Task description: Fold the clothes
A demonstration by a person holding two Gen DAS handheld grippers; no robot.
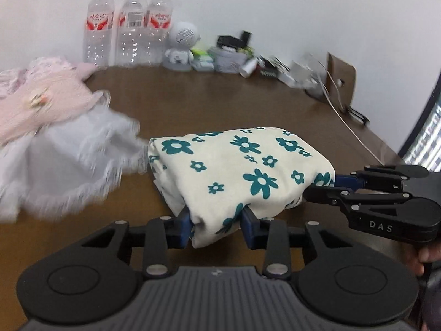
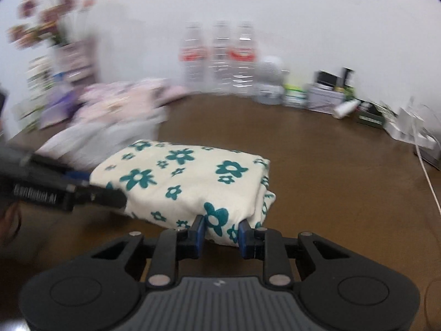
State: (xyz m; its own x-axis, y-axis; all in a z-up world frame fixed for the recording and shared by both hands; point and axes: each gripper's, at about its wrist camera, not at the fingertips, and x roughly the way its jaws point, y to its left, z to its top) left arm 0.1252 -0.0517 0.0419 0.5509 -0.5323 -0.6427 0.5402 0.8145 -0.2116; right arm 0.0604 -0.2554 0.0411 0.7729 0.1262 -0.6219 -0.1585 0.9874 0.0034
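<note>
Fold in progress: floral garment [image 1: 237, 171] bundled on table [image 1: 248, 102], left gripper [image 1: 216, 226] and right gripper [image 2: 220, 234] each clamp its near edge. Next probably: lay flat, release together.

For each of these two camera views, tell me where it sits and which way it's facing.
Left wrist: on the left gripper, facing the wall and bottles; shows the right gripper and a hand.
Right wrist: on the right gripper, facing the same wall; the left gripper enters from the left.
Shared: both grippers clamp the floral cloth on the brown table.
</note>
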